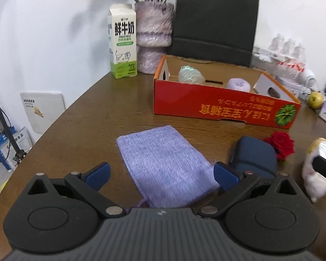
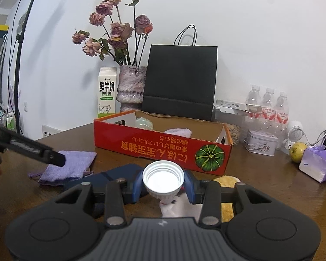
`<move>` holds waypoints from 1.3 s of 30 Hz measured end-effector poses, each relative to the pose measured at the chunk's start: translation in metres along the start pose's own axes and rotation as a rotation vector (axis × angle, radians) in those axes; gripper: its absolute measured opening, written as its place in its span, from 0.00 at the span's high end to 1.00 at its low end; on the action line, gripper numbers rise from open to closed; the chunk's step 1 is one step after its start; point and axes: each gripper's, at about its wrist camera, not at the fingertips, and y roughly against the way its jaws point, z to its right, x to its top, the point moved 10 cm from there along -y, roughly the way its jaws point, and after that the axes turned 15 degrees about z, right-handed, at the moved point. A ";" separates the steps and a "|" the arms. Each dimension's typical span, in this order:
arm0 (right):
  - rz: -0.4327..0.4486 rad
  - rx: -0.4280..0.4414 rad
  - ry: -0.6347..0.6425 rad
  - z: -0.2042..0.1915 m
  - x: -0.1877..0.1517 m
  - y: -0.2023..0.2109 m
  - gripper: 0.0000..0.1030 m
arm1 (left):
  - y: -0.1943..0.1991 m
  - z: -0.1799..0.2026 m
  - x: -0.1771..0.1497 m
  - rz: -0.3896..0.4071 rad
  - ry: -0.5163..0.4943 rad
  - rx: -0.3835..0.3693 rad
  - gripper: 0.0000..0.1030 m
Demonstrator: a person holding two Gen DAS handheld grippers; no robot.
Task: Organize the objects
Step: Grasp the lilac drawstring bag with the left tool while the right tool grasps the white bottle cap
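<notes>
While the right hand-held gripper [image 2: 163,188] is clamping its blue pads on a white ribbed cap [image 2: 162,178], seen end-on with its open mouth facing the camera, something pale and soft is hanging beneath the cap, though what it is I cannot tell. The left hand-held gripper [image 1: 162,175] is standing with its jaws wide apart and nothing in them, hovering over the near end of a lilac pouch [image 1: 163,163] that is lying flat on the surface [image 1: 87,119]. Just beside the pouch a navy case [image 1: 253,158] is resting, with a red rose [image 1: 280,144] next to it and a yellow fluffy thing [image 2: 226,180] lying under the right hand-held gripper. Farther out, the red box [image 1: 217,106] is sitting open, and it is already holding two items: a clear crumpled wrap [image 1: 190,75] and a pale lilac ball [image 1: 238,83]. Judging by this, the tidying is well begun but not half done: two things are in the box, one is in hand, and the pouch, case, rose and yellow thing are waiting on the surface. Beyond the box a milk carton [image 1: 122,41], a vase [image 1: 153,37] and a black bag [image 1: 215,21] are standing along the wall; whether they belong to the tidying I cannot say.
</notes>
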 end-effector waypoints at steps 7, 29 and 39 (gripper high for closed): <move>0.009 -0.050 -0.014 0.016 0.000 -0.005 0.62 | -0.044 0.011 0.001 -0.057 0.038 0.073 0.00; -0.006 -0.033 -0.020 0.016 -0.003 0.000 0.62 | 0.001 -0.024 -0.034 -0.020 -0.040 -0.007 0.37; 0.005 -0.035 0.001 0.014 -0.001 0.002 0.62 | 0.009 -0.031 -0.034 0.005 -0.040 0.028 0.05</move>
